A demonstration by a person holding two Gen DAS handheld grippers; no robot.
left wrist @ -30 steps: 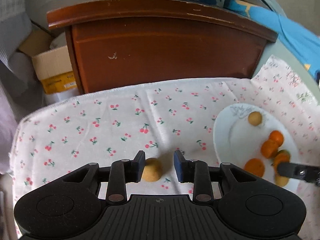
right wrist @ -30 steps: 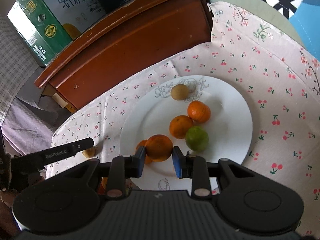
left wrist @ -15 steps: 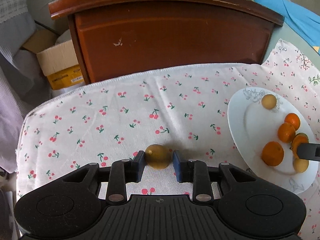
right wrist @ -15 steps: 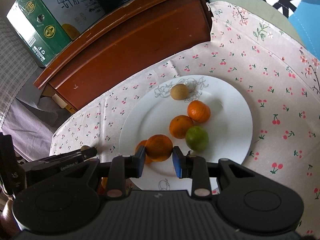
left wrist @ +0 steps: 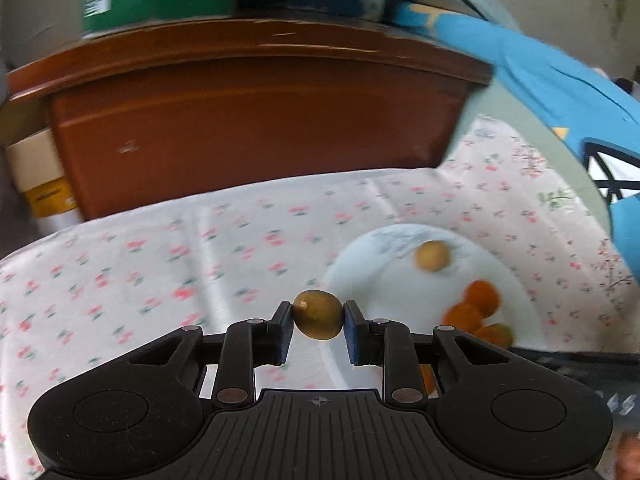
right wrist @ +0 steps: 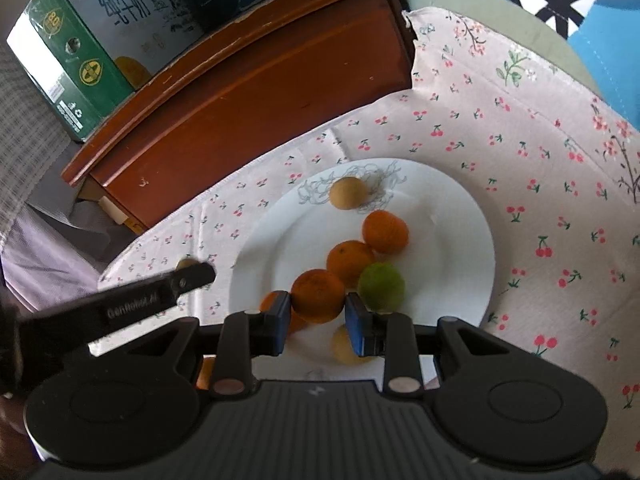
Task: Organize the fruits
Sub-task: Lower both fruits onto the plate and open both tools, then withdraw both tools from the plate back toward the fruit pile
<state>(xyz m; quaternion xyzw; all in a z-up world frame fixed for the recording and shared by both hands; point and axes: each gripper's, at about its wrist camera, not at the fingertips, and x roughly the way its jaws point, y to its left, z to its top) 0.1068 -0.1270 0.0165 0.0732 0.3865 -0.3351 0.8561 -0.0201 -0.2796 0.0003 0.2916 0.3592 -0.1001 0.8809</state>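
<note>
Right wrist view: jaws clench one orange point(right wrist: 318, 296) of four; left jaws grip one kiwi point(left wrist: 318, 314).

Green carton point(right wrist: 76, 68) atop wooden cabinet point(right wrist: 256, 92); cherry-print cloth point(right wrist: 540, 184).

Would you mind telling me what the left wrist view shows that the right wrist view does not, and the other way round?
Only the left wrist view shows the left gripper closed on a small brownish-green fruit, seen from behind, and a cardboard box beside the wooden cabinet.

Only the right wrist view shows the right gripper gripping an orange, a green citrus in full, and the print on the green carton.

Both show the white plate, the yellowish fruit near its far rim, other oranges and the cherry-print cloth.
</note>
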